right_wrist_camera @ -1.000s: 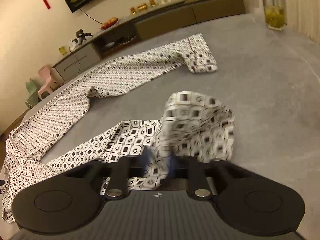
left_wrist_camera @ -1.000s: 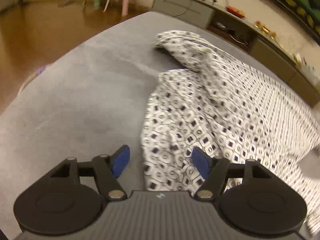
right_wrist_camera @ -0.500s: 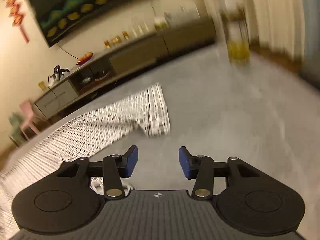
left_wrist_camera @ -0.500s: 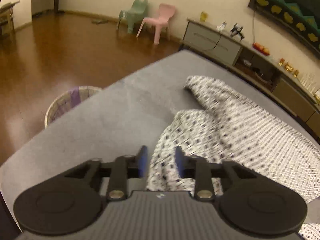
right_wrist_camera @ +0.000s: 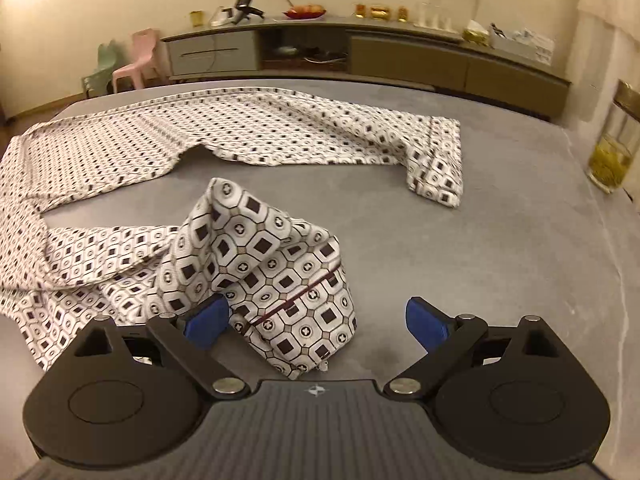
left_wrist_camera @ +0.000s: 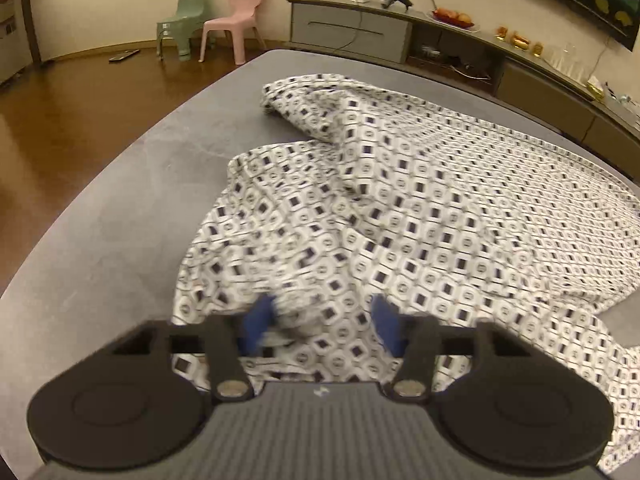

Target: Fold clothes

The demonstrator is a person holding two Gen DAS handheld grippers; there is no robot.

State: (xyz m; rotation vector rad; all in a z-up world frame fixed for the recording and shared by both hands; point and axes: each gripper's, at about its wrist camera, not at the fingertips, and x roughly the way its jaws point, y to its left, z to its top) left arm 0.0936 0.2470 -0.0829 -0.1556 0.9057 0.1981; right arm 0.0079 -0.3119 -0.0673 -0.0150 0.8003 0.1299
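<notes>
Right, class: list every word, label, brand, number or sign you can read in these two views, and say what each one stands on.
No words or numbers are readable in either view.
Left hand-held gripper and right hand-held gripper: each body carries a small pale emblem, a star-like mark, no letters.
Garment: printed squares and crosses only.
Packets on the sideboard: too small to read.

Wood floor (left_wrist_camera: 68,128), pink chair (left_wrist_camera: 236,16), long sideboard (right_wrist_camera: 360,52).

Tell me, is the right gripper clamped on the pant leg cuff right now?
No, the right gripper is open, its blue fingers spread wide with the pant leg cuff lying loose between them.
</notes>
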